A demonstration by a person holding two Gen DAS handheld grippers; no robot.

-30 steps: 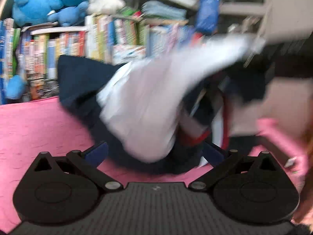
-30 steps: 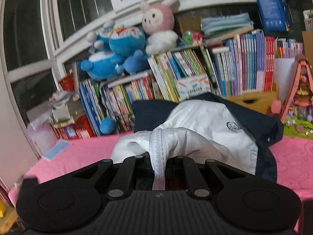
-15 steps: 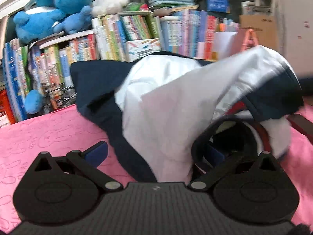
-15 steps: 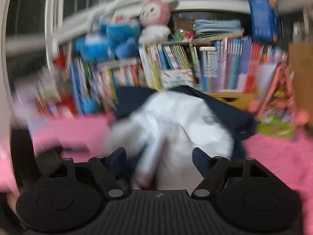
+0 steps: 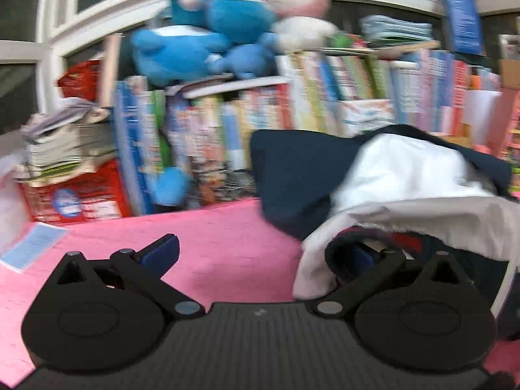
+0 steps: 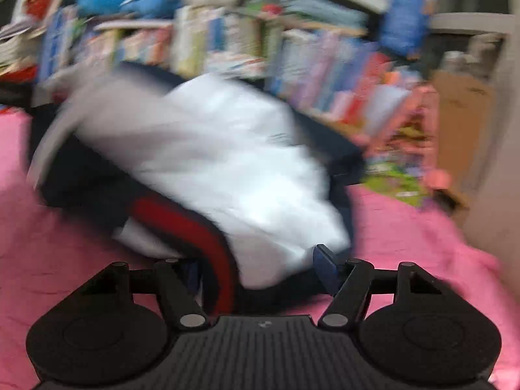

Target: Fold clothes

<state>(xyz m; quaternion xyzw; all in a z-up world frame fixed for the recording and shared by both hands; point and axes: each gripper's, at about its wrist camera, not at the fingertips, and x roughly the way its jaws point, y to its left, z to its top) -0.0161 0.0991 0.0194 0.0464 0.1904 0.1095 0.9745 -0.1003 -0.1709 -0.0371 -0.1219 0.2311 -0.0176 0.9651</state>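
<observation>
Leftmost in the left wrist view, a stack of papers (image 5: pixel 65 143) sits on a red box (image 5: pixel 78 195), and a pale blue slip (image 5: pixel 32 243) lies on the pink cloth (image 5: pixel 221 237) that covers the surface. Behind them runs a row of books (image 5: pixel 227 130) with blue plush toys (image 5: pixel 195 39) and a pink-and-white plush (image 5: pixel 295 3) on top, below a white window frame (image 5: pixel 65 9).

The left claw (image 5: pixel 260 253) stands with its jaws wide apart. Its left finger, with the blue pad (image 5: pixel 162 253), hangs over bare pink cloth; its right finger sits under a fold of the garment (image 5: pixel 406 175), so cloth drapes over that finger but nothing is pinched between the two. The garment is a navy, white and red piece heaped on the pink cloth toward the right of this view, its navy part nearest the books, its white part on top.

In the right wrist view, which is heavily blurred, the same garment (image 6: pixel 227 162) lies in the middle of the pink cloth (image 6: pixel 406 243), white on top, navy around the edges, with a red band (image 6: pixel 195 227) curving toward the camera. The right claw (image 6: pixel 260 269) is closing, its jaws parted, with the near edge of the garment lying between the fingers; whether the pads press on it cannot be told through the blur. Farther right are more books (image 6: pixel 325 65) and a brown cardboard box (image 6: pixel 461 123).
</observation>
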